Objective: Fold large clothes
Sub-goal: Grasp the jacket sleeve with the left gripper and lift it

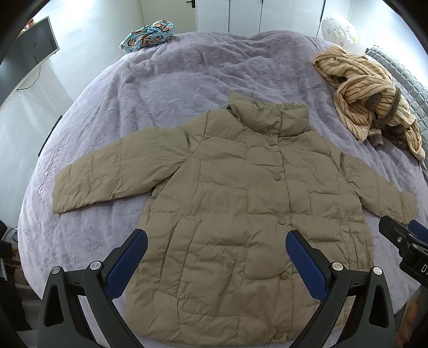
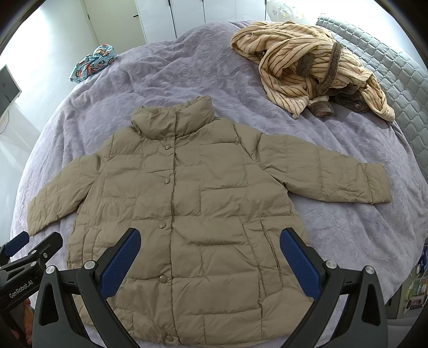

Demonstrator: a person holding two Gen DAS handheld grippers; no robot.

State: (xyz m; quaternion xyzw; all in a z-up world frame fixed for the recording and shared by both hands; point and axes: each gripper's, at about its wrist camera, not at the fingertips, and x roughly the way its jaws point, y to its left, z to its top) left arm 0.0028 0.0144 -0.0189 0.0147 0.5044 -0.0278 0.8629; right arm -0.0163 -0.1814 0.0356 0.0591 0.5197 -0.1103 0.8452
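Bed (image 1: 187,80) under lavender embossed plush cover, filling most of view. Beyond bed: white wardrobe doors (image 1: 240,13) with dark handles. Left of bed: monitor (image 1: 40,40) on white desk. Right of bed: grey quilted headboard (image 2: 388,67). Bright, even light.

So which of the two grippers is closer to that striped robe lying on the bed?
Right. The right gripper hovers over the puffer jacket on the side where the striped robe lies; the left gripper is farther across the jacket from it.
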